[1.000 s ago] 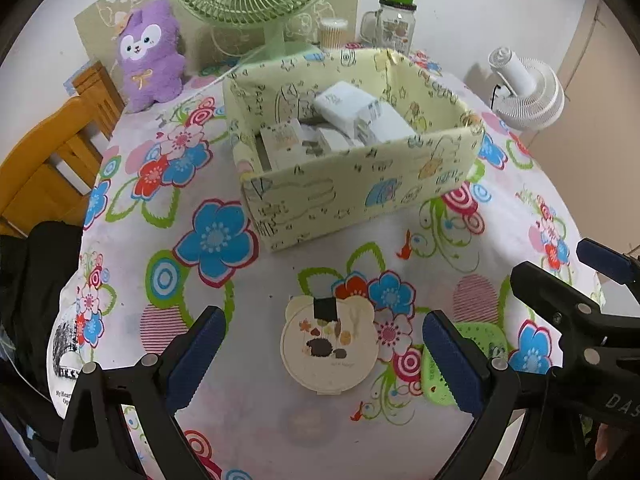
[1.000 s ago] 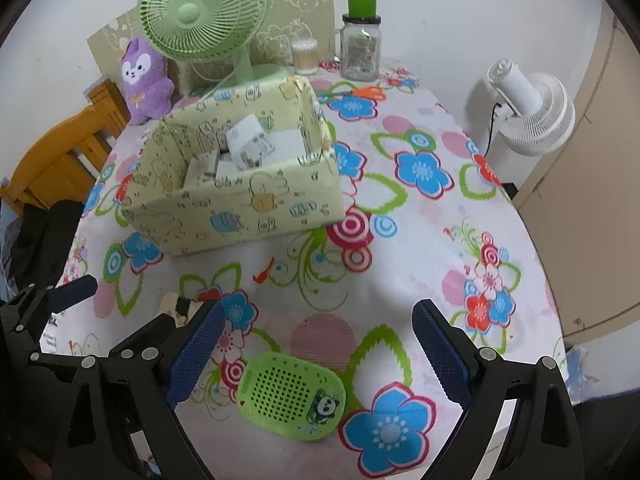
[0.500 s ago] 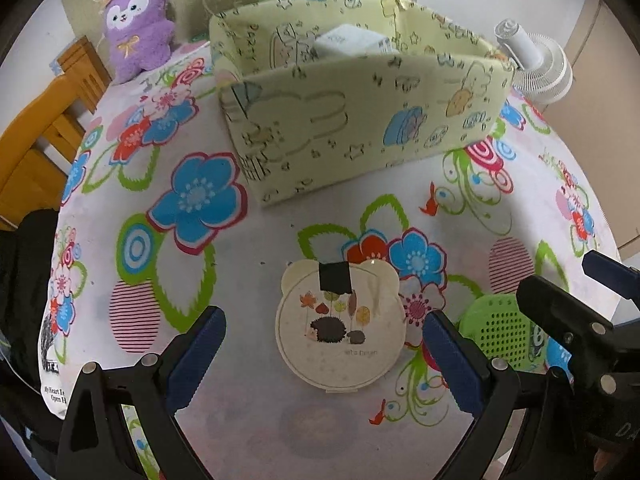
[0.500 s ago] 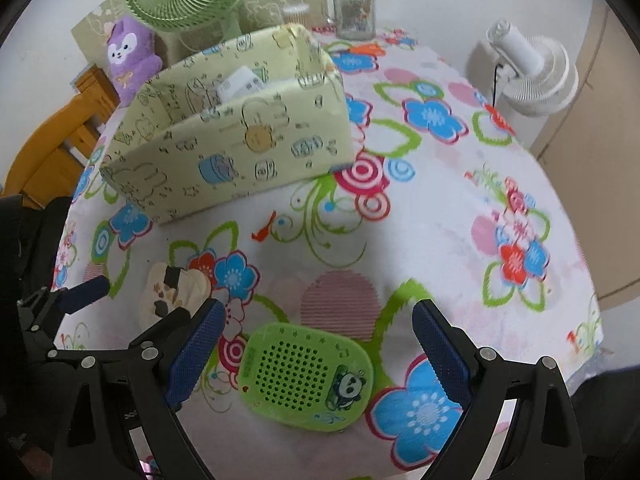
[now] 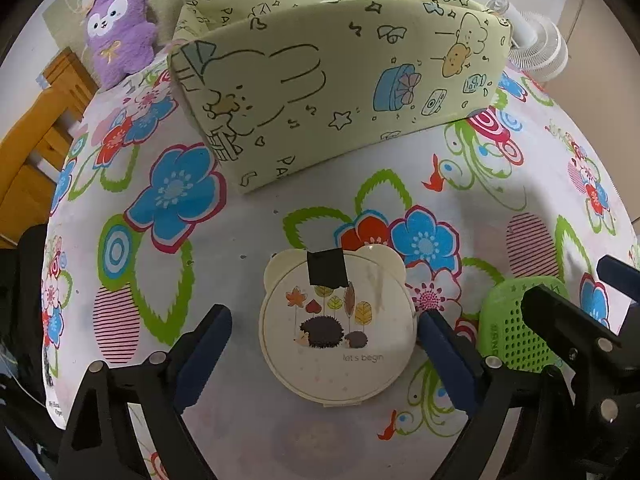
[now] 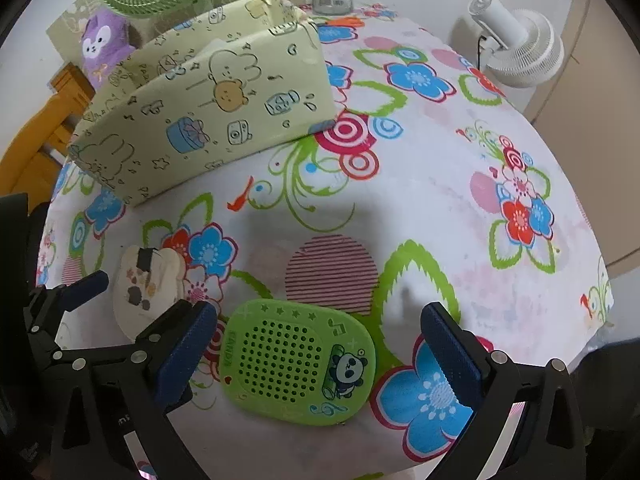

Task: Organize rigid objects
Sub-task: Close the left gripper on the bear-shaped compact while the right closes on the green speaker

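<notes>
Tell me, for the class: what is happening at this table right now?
A person holds a gripper in each hand over a flowered table. The left gripper is open around a round cream case, its right pad at the rim. The right gripper, whose jaws have just been opening, is open around a green panda case without gripping it. A pale green box waits behind.

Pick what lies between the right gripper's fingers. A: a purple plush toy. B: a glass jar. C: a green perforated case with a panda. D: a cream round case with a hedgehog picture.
C: the green panda case lies on the tablecloth between the open right gripper fingers, pads not touching it.
</notes>
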